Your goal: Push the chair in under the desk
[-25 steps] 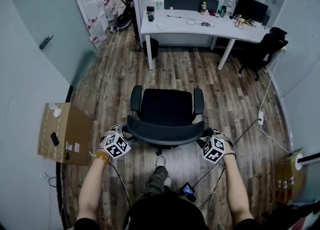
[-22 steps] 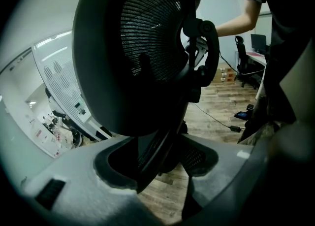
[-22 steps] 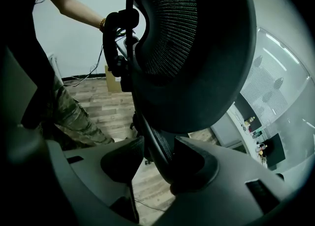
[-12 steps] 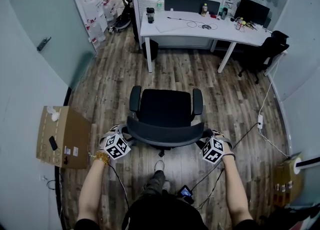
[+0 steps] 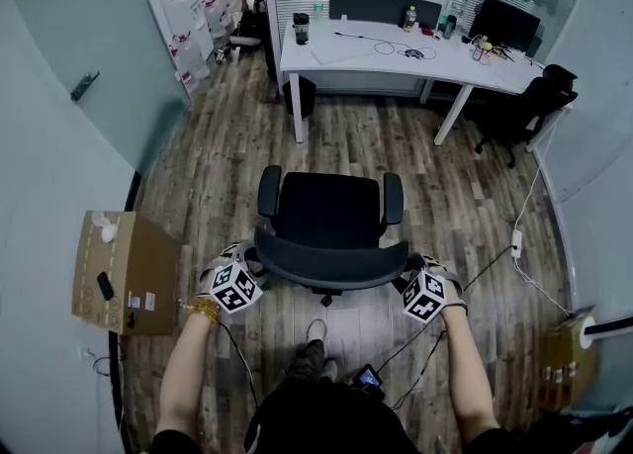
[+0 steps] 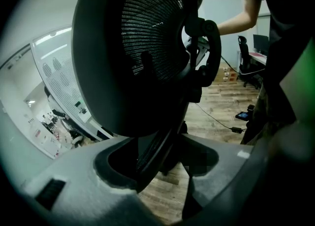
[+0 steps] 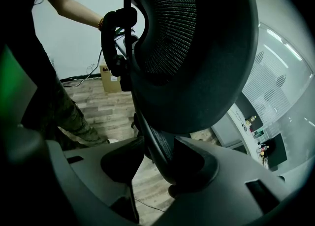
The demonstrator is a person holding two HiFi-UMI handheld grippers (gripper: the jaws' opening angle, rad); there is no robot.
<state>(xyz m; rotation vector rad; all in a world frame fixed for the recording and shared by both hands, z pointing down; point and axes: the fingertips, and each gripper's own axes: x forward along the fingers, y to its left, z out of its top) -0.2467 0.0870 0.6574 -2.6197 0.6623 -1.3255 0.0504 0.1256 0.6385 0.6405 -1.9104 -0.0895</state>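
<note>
A black office chair (image 5: 329, 213) stands on the wood floor, facing the white desk (image 5: 346, 51) at the far end. My two grippers flank its curved backrest (image 5: 331, 266). The left gripper (image 5: 249, 256) is at the backrest's left end and the right gripper (image 5: 410, 269) at its right end. In the left gripper view the mesh backrest (image 6: 147, 48) fills the frame. Its rim runs down between the left gripper's (image 6: 170, 163) jaws, with floor showing beside it. In the right gripper view the backrest (image 7: 197, 48) rim lies likewise between the right gripper's (image 7: 157, 161) jaws. Both are open.
A cardboard box (image 5: 129, 272) sits by the left wall. A dark bin (image 5: 300, 94) stands under the desk's left end. A second black chair (image 5: 519, 106) is at the desk's right. Cables (image 5: 495, 264) and a small device (image 5: 369, 376) lie on the floor.
The chair has rolled a little toward the desk, and both grippers have moved forward with it, staying at the backrest's ends.
</note>
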